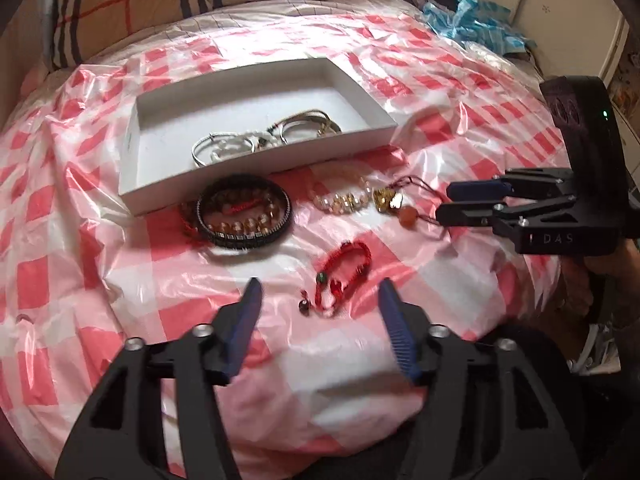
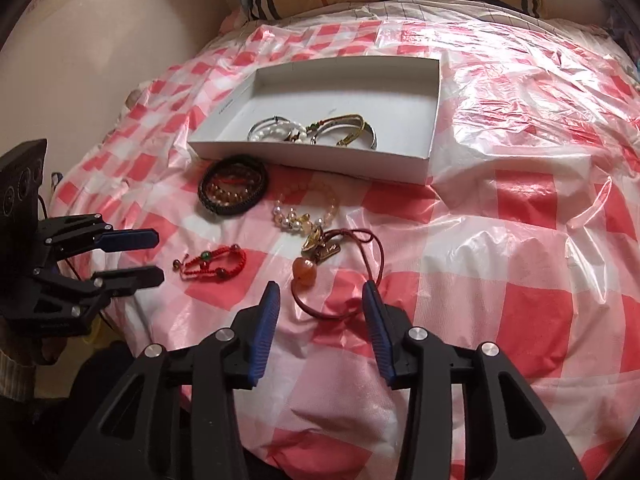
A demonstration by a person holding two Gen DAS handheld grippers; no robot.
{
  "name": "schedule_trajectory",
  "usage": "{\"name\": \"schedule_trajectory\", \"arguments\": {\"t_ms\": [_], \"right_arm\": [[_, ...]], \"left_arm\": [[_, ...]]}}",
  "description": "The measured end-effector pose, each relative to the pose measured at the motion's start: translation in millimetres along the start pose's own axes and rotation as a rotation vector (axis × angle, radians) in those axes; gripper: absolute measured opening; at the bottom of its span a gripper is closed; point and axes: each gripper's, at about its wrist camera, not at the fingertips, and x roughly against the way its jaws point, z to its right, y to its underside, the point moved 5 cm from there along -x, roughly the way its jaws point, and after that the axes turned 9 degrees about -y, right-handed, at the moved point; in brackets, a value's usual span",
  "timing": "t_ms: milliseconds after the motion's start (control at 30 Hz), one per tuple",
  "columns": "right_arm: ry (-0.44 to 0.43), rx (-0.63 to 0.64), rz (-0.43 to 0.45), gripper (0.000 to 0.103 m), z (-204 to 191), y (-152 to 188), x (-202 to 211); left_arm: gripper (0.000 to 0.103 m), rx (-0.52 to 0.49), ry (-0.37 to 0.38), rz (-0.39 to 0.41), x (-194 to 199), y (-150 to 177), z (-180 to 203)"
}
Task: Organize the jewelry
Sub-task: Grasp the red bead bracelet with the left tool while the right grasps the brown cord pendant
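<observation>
A shallow white box sits on a red-and-white checked plastic sheet spread over a bed. Inside the box, toward its near wall, lies a small pile of silver bangles and a white bead bracelet.

Outside the box, just in front of its near wall, a black bracelet lies flat with a string of amber beads inside its ring. Beside it, toward the right gripper, lies a pale bead bracelet, and next to that a gold charm on a dark red cord with an orange bead. A red cord bracelet with a green bead lies apart from these, nearer the cameras.

The left gripper hangs just above the sheet with its jaws spread wide. The red cord bracelet lies on the sheet between and just beyond the blue fingertips, and neither pad touches it. The right gripper also stands with its jaws apart, gripping nothing. The loop of the dark red cord lies on the sheet between its fingertips, and the orange bead sits just ahead of them.

A plaid pillow rests at the far end of the bed, and a crumpled blue plastic bag lies near the far corner.
</observation>
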Motion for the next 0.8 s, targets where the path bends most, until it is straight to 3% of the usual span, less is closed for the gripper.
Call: {"name": "schedule_trajectory", "arguments": {"t_ms": [67, 167, 200, 233, 300, 400, 467, 500, 600, 700, 800], "right_arm": [[0.014, -0.024, 0.016, 0.05, 3.9, -6.4, -8.8], [0.001, -0.052, -0.021, 0.049, 8.6, -3.7, -29.6], [0.005, -0.028, -0.027, 0.044, 5.1, -0.6, -31.3], [0.0, 0.01, -0.036, 0.041, -1.8, 3.0, -30.1], [-0.059, 0.076, -0.059, 0.034, -17.0, 12.0, -23.2], [-0.087, 0.152, -0.055, 0.037, -30.4, 22.9, -5.4], [-0.073, 0.128, -0.015, 0.049, -25.0, 21.1, 6.1], [-0.072, 0.101, 0.011, 0.052, -20.2, 17.5, 10.8], [-0.045, 0.032, 0.056, 0.058, -7.0, 6.1, 12.8], [-0.022, -0.011, 0.04, 0.058, 1.7, -3.2, -5.4], [0.014, -0.019, 0.009, 0.058, 6.8, -3.1, -29.7]], "left_arm": [[0.07, 0.0, 0.01, 0.021, -6.7, -9.9, 6.1], [0.07, -0.061, -0.035, -0.014, -29.7, -11.0, 19.1], [0.058, -0.084, -0.042, -0.056, -38.5, -5.7, 21.9], [0.03, -0.104, -0.038, -0.104, -45.2, 1.6, 24.0], [0.022, -0.117, -0.049, -0.11, -39.7, 11.7, 21.4], [0.02, -0.091, -0.04, -0.109, -18.8, 22.9, 10.3], [0.021, -0.051, -0.018, -0.086, -5.2, 26.7, 2.2], [0.027, -0.034, -0.012, -0.072, -0.9, 26.3, -1.3], [0.065, 0.022, -0.025, 0.011, 7.5, 13.2, -7.6], [0.07, 0.028, -0.016, 0.05, -0.3, -4.7, 0.3], [0.07, -0.015, -0.029, 0.026, -27.0, -13.0, 13.7]]}}
